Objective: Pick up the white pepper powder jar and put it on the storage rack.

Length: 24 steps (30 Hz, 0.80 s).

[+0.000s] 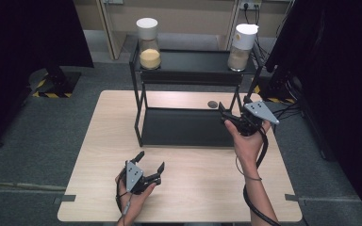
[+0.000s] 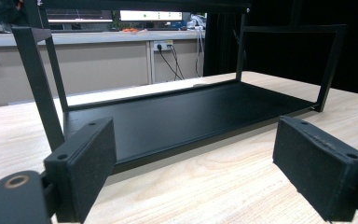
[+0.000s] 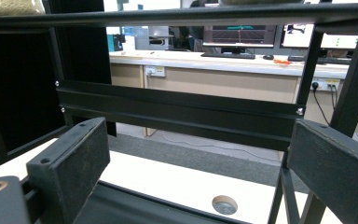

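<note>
A black two-tier metal rack [image 1: 188, 77] stands at the back middle of the wooden table [image 1: 99, 141]. On its top shelf a jar of yellow grains [image 1: 149, 44] stands at the left end and a jar of beige grains [image 1: 242, 43] at the right end, both with white lids. My left gripper [image 1: 151, 161] rests open near the table's front, in front of the rack's left end, holding nothing. My right gripper [image 1: 224, 114] is open at the rack's right front corner, level with the lower shelf [image 1: 184, 127]. In the left gripper view the open left gripper [image 2: 200, 172] faces the lower shelf [image 2: 186, 112]. In the right gripper view the open right gripper [image 3: 200, 177] faces the rack's rear crossbar [image 3: 177, 109].
A round cable hole [image 1: 212, 104] lies in the tabletop behind the rack's right side, also visible as a hole [image 3: 224, 204] in the right gripper view. Grey carpet surrounds the table. Dark curtains and stand bases flank it. A cable [image 1: 257, 207] trails from my right gripper.
</note>
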Each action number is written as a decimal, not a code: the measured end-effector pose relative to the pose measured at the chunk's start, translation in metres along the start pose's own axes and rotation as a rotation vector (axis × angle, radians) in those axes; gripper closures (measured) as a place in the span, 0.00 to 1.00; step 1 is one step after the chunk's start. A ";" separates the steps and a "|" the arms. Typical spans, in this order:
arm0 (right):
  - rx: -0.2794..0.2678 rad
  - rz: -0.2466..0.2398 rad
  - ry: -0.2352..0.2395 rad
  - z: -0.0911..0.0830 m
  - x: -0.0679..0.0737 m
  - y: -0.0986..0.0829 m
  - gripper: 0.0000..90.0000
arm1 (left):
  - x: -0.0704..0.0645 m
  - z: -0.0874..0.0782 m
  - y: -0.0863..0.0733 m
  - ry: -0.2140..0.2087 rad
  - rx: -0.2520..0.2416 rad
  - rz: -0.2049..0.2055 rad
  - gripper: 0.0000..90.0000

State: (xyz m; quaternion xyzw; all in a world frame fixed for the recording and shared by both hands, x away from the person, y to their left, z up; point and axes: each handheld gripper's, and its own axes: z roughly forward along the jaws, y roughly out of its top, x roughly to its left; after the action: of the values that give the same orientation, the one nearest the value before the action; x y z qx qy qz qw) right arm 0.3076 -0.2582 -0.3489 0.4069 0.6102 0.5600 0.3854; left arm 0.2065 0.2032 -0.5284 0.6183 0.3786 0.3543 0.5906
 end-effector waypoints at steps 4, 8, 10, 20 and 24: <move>0.013 -0.004 0.001 -0.001 0.001 -0.005 0.06 | 0.000 0.000 0.000 0.000 -0.002 -0.002 0.14; 0.022 -0.005 0.002 -0.003 0.001 -0.010 0.06 | 0.000 0.000 0.000 0.000 -0.003 -0.002 0.14; 0.027 -0.004 0.003 -0.005 0.001 -0.013 0.06 | 0.000 0.000 -0.001 0.000 -0.004 -0.001 0.14; 0.045 -0.007 0.013 -0.008 0.001 -0.023 0.06 | 0.000 0.000 -0.001 0.000 -0.004 -0.003 0.14; 0.055 -0.010 0.018 -0.009 0.002 -0.028 0.06 | 0.000 0.000 -0.001 0.000 -0.004 -0.003 0.14</move>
State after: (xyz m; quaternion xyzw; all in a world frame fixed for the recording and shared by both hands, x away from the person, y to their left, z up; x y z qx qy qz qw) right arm 0.2966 -0.2612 -0.3761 0.4093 0.6307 0.5446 0.3716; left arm 0.2065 0.2034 -0.5290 0.6165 0.3789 0.3542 0.5923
